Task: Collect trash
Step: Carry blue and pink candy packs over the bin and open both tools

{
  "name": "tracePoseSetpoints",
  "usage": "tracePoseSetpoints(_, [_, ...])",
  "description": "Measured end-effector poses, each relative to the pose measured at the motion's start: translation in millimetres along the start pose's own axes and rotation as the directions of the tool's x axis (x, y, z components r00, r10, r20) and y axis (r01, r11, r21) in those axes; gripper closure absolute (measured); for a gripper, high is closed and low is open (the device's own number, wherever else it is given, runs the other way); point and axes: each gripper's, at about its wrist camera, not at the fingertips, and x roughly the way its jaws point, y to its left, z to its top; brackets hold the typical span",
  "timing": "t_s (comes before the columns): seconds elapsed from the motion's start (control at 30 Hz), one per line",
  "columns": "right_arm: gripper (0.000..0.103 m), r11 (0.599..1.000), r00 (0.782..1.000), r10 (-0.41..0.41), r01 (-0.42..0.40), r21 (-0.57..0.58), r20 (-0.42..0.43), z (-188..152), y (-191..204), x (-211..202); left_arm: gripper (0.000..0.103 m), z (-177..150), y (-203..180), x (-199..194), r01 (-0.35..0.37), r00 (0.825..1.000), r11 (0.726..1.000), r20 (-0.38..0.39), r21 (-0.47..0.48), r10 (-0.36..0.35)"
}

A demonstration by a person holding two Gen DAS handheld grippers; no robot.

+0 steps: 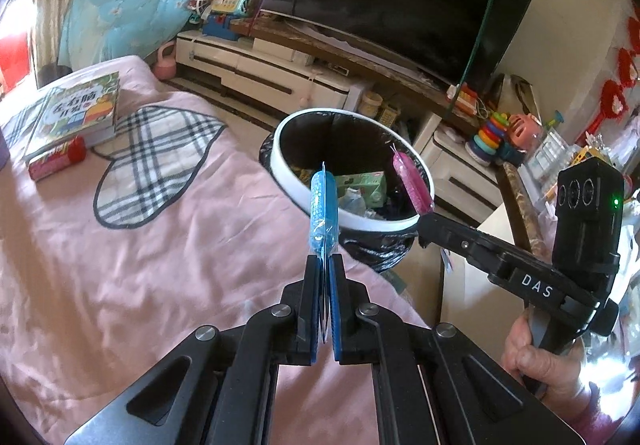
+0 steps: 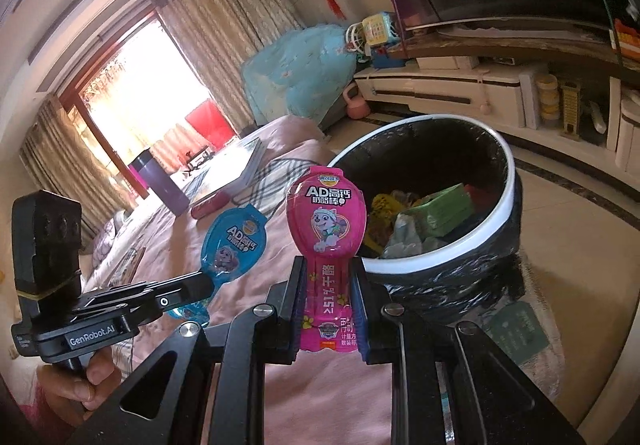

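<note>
Left wrist view: left hand-held gripper [image 1: 325,265] pinching blue wrapper [image 1: 323,213], trash bin [image 1: 400,223] at twelve o'clock.
Right wrist view: right hand-held gripper [image 2: 327,277] pinching pink wrapper [image 2: 327,221], bin at two o'clock beside bed [image 2: 256,277].

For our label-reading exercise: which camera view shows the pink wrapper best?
The right wrist view: the pink wrapper faces the camera flat, print legible, clamped in the right gripper. The left wrist view shows it only edge-on.
</note>
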Motion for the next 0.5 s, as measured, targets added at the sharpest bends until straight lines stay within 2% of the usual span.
tracePoseSetpoints(0.5, [0.082, 0.999, 0.999, -0.035, 0.034, 0.034, 0.030, 23.4, -23.0, -0.6, 0.100, 24.1, -19.5, 18.8, 0.009, 1.000, 0.999, 0.008, 0.041, -0.009])
